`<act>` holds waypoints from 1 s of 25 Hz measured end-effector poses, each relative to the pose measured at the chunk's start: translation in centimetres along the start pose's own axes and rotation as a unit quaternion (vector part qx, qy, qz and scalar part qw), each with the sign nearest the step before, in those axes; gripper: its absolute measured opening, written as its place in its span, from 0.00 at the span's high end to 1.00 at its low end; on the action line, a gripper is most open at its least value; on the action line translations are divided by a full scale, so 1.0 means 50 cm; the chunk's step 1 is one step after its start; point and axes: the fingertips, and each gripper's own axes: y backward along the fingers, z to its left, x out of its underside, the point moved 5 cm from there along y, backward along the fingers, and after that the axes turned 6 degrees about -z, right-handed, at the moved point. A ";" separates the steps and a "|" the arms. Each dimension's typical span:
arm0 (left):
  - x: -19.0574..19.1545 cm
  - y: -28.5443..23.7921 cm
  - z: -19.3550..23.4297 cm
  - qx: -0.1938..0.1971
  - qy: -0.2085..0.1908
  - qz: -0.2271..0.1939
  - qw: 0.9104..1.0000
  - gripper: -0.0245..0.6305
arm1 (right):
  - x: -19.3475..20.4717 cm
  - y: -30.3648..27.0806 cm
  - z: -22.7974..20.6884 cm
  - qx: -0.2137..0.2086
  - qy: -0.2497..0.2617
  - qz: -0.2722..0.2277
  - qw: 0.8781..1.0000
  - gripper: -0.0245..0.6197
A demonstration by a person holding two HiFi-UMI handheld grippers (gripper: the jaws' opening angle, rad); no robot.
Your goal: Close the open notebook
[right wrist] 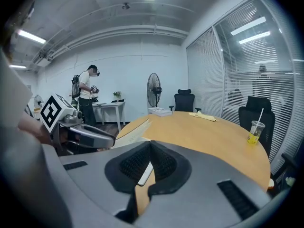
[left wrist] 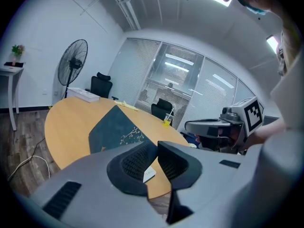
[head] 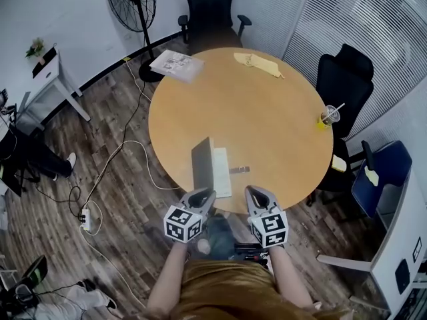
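The notebook [head: 212, 171] stands half-raised at lower centre; the left tool [head: 201, 193], narrowly open and empty, apparently must next push its cover rightward.

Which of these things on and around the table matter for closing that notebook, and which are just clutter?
For the job: half-open notebook, left hand-held gripper, right hand-held gripper.

Just lying about: drink cup, yellow cloth, stack of papers, fan.
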 end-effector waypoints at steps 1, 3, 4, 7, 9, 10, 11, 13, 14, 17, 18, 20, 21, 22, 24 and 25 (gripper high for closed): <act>0.003 -0.004 -0.002 0.004 0.000 0.003 1.000 0.85 | 0.001 0.000 -0.001 0.001 -0.001 0.001 1.000 0.94; 0.007 -0.014 -0.004 0.011 -0.002 0.009 1.000 0.85 | 0.004 -0.002 -0.005 0.003 -0.002 0.002 1.000 0.94; 0.009 -0.020 -0.005 0.015 -0.003 0.012 1.000 0.84 | 0.004 -0.004 -0.008 0.004 -0.002 0.003 1.000 0.94; 0.014 -0.036 -0.008 0.025 -0.001 0.021 0.999 0.84 | 0.007 -0.008 -0.016 0.006 -0.006 0.009 1.000 0.94; 0.019 -0.043 -0.010 0.030 0.003 0.027 0.999 0.84 | 0.008 -0.012 -0.019 0.009 -0.008 0.012 1.000 0.94; 0.022 -0.048 -0.010 0.033 0.004 0.031 0.999 0.83 | 0.009 -0.014 -0.022 0.010 -0.009 0.013 1.000 0.94; 0.024 -0.054 -0.011 0.035 0.003 0.034 0.999 0.83 | 0.009 -0.017 -0.026 0.011 -0.009 0.014 1.000 0.94; 0.029 -0.067 -0.013 0.042 0.000 0.041 0.998 0.83 | 0.011 -0.022 -0.036 0.013 -0.012 0.016 1.000 0.94; 0.032 -0.073 -0.014 0.044 -0.001 0.045 0.998 0.83 | 0.013 -0.024 -0.039 0.014 -0.013 0.017 1.000 0.94; 0.046 -0.089 -0.017 0.051 -0.004 0.058 0.997 0.83 | 0.024 -0.030 -0.046 0.015 -0.016 0.025 0.999 0.94; 0.051 -0.094 -0.019 0.054 -0.006 0.063 0.997 0.83 | 0.028 -0.031 -0.048 0.015 -0.017 0.028 0.999 0.94; 0.060 -0.104 -0.022 0.059 -0.011 0.075 0.995 0.82 | 0.033 -0.032 -0.052 0.016 -0.019 0.033 0.999 0.94; 0.065 -0.110 -0.023 0.060 -0.013 0.080 0.995 0.82 | 0.036 -0.033 -0.055 0.016 -0.020 0.035 0.999 0.94; 0.071 -0.116 -0.024 0.061 -0.016 0.085 0.994 0.82 | 0.038 -0.034 -0.058 0.016 -0.020 0.037 0.999 0.94; 0.083 -0.128 -0.025 0.058 -0.024 0.098 0.993 0.82 | 0.040 -0.038 -0.063 0.016 -0.022 0.039 0.999 0.94; 0.089 -0.134 -0.025 0.056 -0.030 0.106 0.992 0.82 | 0.040 -0.040 -0.066 0.017 -0.022 0.039 0.999 0.94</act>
